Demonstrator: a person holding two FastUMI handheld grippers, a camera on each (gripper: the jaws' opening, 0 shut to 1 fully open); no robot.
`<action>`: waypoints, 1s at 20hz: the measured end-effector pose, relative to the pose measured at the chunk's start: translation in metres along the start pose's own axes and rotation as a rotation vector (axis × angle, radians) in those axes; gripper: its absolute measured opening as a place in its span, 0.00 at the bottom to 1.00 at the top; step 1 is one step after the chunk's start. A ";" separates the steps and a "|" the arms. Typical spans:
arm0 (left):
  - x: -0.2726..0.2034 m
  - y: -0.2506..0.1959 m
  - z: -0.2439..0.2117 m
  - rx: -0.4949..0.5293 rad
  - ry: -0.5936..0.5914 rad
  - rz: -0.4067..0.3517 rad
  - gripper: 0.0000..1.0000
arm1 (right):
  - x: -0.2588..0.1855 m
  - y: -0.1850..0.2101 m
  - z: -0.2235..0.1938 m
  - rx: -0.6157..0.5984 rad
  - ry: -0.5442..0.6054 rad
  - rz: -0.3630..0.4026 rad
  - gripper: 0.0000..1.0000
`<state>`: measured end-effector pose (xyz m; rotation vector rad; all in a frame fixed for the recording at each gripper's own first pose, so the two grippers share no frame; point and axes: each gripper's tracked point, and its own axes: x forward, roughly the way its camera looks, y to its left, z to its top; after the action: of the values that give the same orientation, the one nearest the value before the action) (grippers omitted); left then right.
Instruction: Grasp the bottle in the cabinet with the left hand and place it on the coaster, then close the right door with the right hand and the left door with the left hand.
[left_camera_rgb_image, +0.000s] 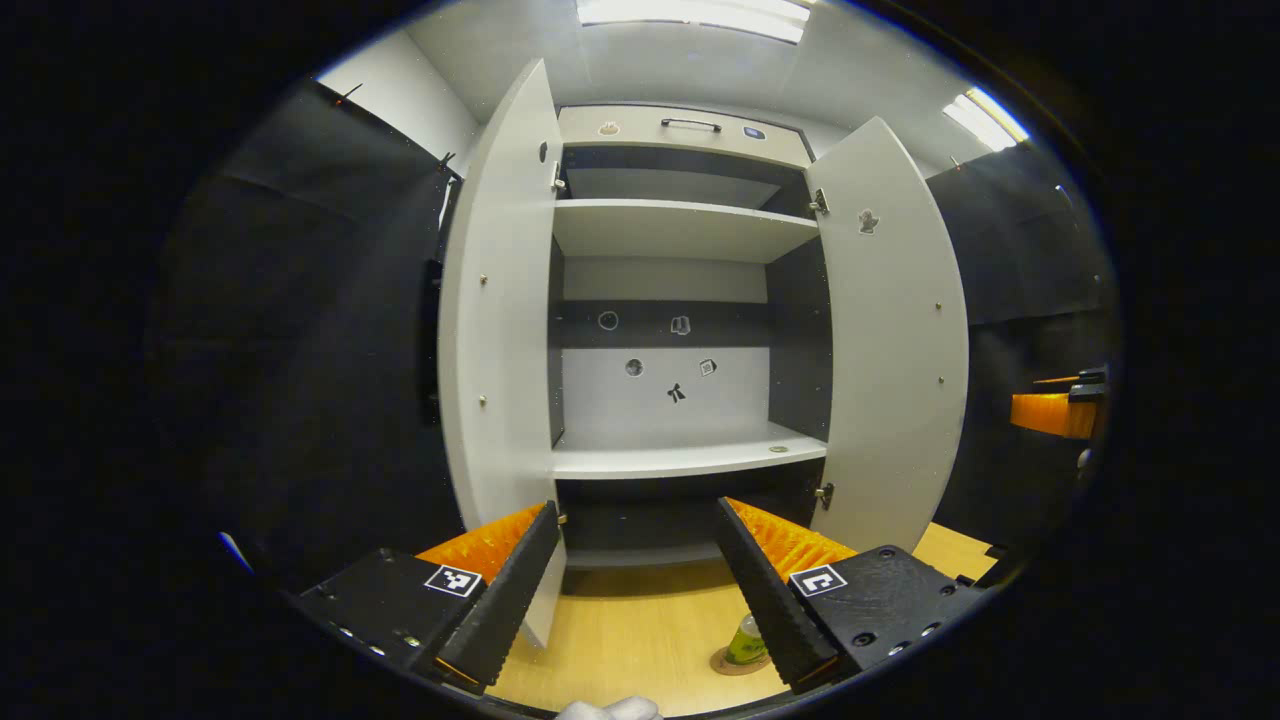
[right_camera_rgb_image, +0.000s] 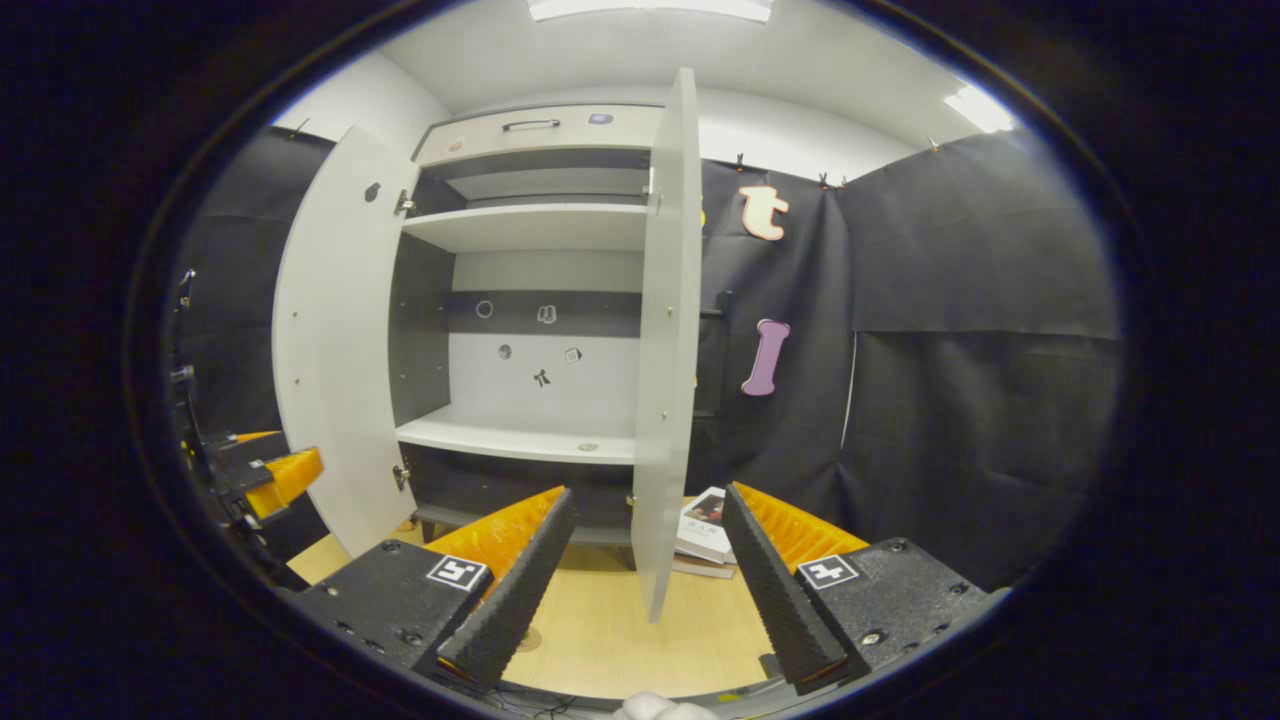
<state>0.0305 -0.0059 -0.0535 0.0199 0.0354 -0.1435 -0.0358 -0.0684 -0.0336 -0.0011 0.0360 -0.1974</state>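
Tongs both gape, empty: left tongs (left_camera_rgb_image: 632, 600), right tongs (right_camera_rgb_image: 640, 590). Bottle (left_camera_rgb_image: 745, 640) already stands on coaster (left_camera_rgb_image: 738, 662) on tabletop (left_camera_rgb_image: 620, 640), 5 o'clock. Right door (right_camera_rgb_image: 668, 330), long axis vertical, edge-on at 12 o'clock between right tongs; closing looks next.

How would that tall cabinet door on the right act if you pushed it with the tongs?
The right door looks like a stiff flat panel, so it probably won't bend. It hangs on hinges at the cabinet's edge, so a push near its free edge should swing it shut fairly easily. Its surface looks smooth, so the right tongs, now open, might slide along it.
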 end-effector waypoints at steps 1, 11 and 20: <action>-0.003 0.005 -0.001 0.008 0.008 0.015 0.95 | 0.003 -0.004 -0.003 0.008 0.005 -0.007 0.97; -0.016 -0.004 -0.007 -0.027 0.055 0.079 0.96 | 0.063 -0.109 0.036 -0.004 -0.016 -0.078 0.98; -0.021 -0.056 0.016 -0.025 0.038 0.170 0.96 | 0.162 -0.128 0.076 0.015 -0.017 0.137 0.97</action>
<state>0.0024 -0.0583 -0.0374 0.0011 0.0728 0.0274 0.1004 -0.2259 0.0375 0.0149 0.0178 -0.0611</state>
